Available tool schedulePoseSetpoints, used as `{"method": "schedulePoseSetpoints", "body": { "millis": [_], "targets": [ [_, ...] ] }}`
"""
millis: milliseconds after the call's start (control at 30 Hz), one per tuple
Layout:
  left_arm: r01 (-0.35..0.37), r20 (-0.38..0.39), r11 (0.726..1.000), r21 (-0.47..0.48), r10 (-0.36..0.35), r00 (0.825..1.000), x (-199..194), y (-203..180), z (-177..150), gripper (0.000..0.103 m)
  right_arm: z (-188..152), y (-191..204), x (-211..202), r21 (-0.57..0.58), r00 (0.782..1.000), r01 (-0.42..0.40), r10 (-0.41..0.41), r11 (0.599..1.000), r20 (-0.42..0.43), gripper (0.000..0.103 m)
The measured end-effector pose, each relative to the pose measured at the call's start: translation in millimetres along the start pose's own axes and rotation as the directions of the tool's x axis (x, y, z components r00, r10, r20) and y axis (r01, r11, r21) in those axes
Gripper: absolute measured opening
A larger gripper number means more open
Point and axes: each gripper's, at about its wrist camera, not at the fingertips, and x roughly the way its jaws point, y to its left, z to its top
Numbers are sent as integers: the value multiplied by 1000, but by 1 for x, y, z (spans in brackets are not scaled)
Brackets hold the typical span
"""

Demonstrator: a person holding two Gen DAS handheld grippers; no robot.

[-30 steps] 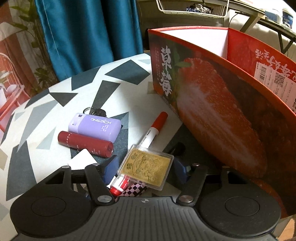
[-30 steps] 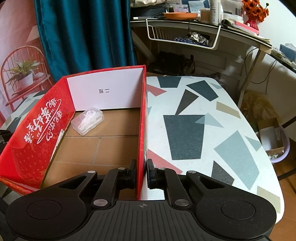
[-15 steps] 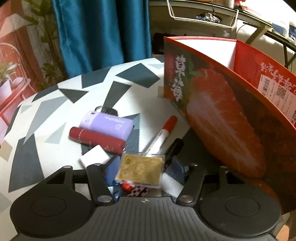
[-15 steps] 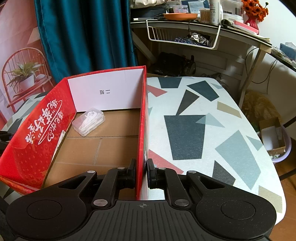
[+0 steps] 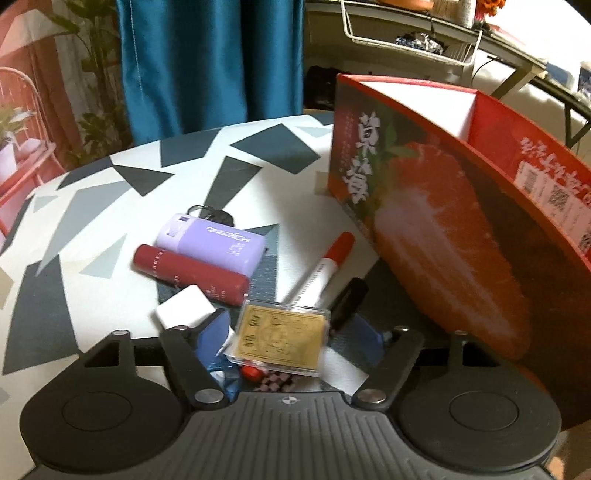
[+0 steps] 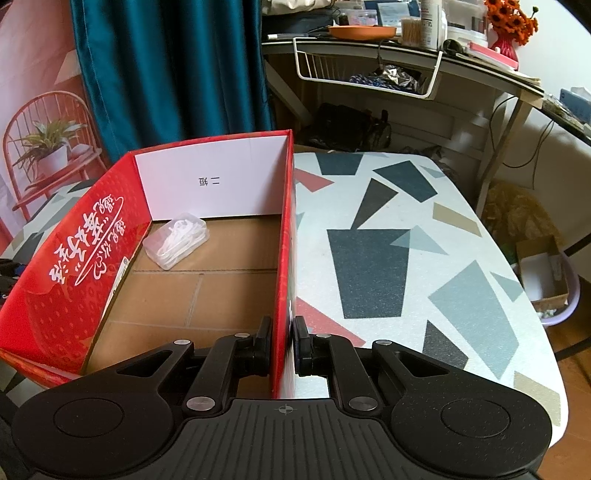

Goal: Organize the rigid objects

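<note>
Inside red box: clear case.

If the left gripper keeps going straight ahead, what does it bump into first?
Probably nothing at once: the left gripper already holds the clear-cased gold card. Beyond it lies the red-capped white marker, though depth is unclear.

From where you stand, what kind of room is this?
Probably a lived-in home room, not a lab: a teal curtain hangs behind the patterned table, and a cluttered desk carries a wire basket and orange flowers.
</note>
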Motion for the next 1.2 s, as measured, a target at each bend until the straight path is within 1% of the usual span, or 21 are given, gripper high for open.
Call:
{"method": "schedulePoseSetpoints", "body": {
  "millis": [67, 200, 433, 533, 633, 700, 833, 967, 1033, 1100, 1200],
  "targets": [
    [18, -15, 1000, -8, -18, 1000, 0, 0, -1, 70, 0, 0, 0, 0, 1000, 0, 0, 1000, 1, 10],
    [10, -20, 1000, 3, -10, 1000, 2, -2, -4, 70, 0, -1, 0, 3, 1000, -5, 5, 1000, 3, 10],
    [-36, -32, 999, -28, 35, 999, 10, 5, -1, 72, 0, -1, 0, 3, 1000, -5, 5, 1000, 2, 10],
    [-21, -44, 996, -91, 17, 999, 11, 16, 2, 72, -1, -1, 0, 2, 1000, -5, 5, 1000, 2, 10],
    [9, -32, 981, -196, -15, 999, 9, 29, 2, 72, -1, -1, 0, 0, 1000, -5, 5, 1000, 2, 10],
    [11, -25, 970, -245, -18, 1000, 9, 35, 1, 72, -1, 0, 0, 0, 1000, -4, 4, 1000, 2, 10],
    [4, -25, 965, -264, -11, 1000, 8, 35, 0, 71, -1, 0, 0, 0, 1000, -4, 4, 1000, 2, 10],
    [-42, -28, 966, -256, 36, 999, 6, 29, -2, 69, -1, 0, 0, 1, 1000, -5, 5, 1000, 2, 10],
    [-86, -41, 965, -248, 78, 996, 7, 27, -2, 69, -1, 0, 0, -2, 1000, -4, 4, 1000, 1, 10],
    [-126, -53, 957, -260, 117, 992, 8, 29, -3, 70, -1, 0, 0, -4, 1000, -3, 3, 1000, 1, 10],
    [-113, -63, 936, -332, 98, 993, 7, 41, -5, 70, 0, 0, 0, -4, 1000, -3, 3, 1000, 0, 10]
  ]
}}
